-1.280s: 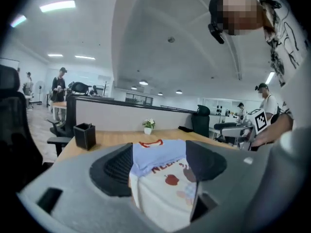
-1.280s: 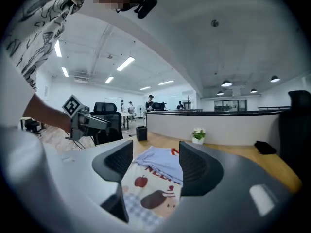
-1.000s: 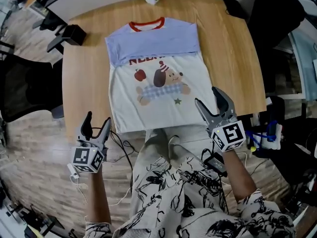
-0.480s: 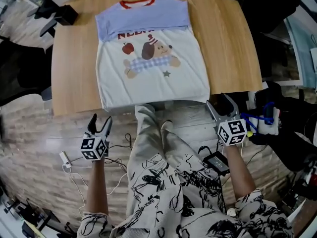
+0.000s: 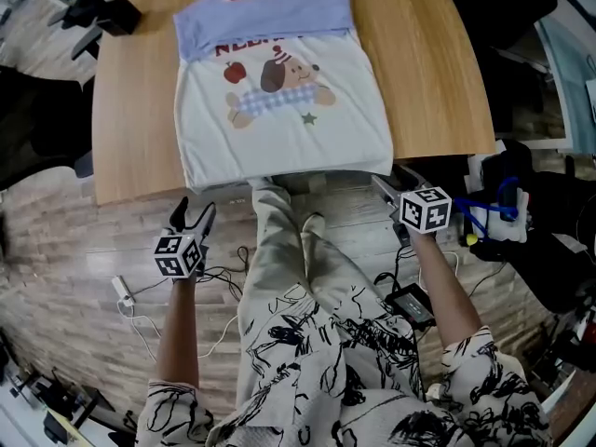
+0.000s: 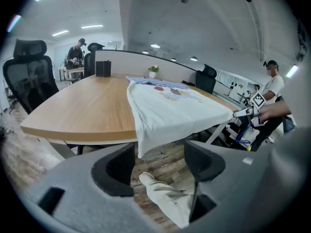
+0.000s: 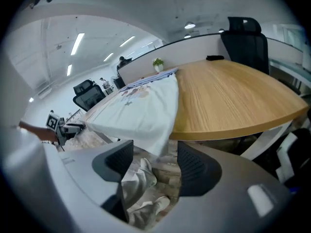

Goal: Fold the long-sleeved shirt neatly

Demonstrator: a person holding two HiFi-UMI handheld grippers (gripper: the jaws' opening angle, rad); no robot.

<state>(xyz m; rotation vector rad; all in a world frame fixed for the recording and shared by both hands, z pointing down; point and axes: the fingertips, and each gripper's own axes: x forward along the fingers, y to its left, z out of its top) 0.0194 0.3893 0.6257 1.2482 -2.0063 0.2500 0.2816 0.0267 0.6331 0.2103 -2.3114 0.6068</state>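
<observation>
A white shirt (image 5: 284, 101) with a blue yoke, red collar and dog print lies flat on the wooden table (image 5: 130, 110); its hem hangs over the near edge. My left gripper (image 5: 194, 214) is below and in front of the hem's left corner, jaws open and empty. My right gripper (image 5: 391, 186) is just under the hem's right corner, also open and empty. In the left gripper view the shirt's (image 6: 170, 108) drooping corner hangs just above the left gripper (image 6: 158, 164). In the right gripper view the shirt's (image 7: 141, 106) other corner hangs above the right gripper (image 7: 154, 161).
The person's legs in light trousers (image 5: 289, 259) are between the grippers. Cables and a power adapter (image 5: 410, 304) lie on the floor. A black object (image 5: 116, 12) is on the table's far left corner, a small plant (image 6: 154, 70) at its far edge. Office chairs (image 6: 29, 76) surround the table.
Both grippers have dropped from beside the hem to below the table's near edge. The shirt now sits higher in the head view. Both stay open and empty.
</observation>
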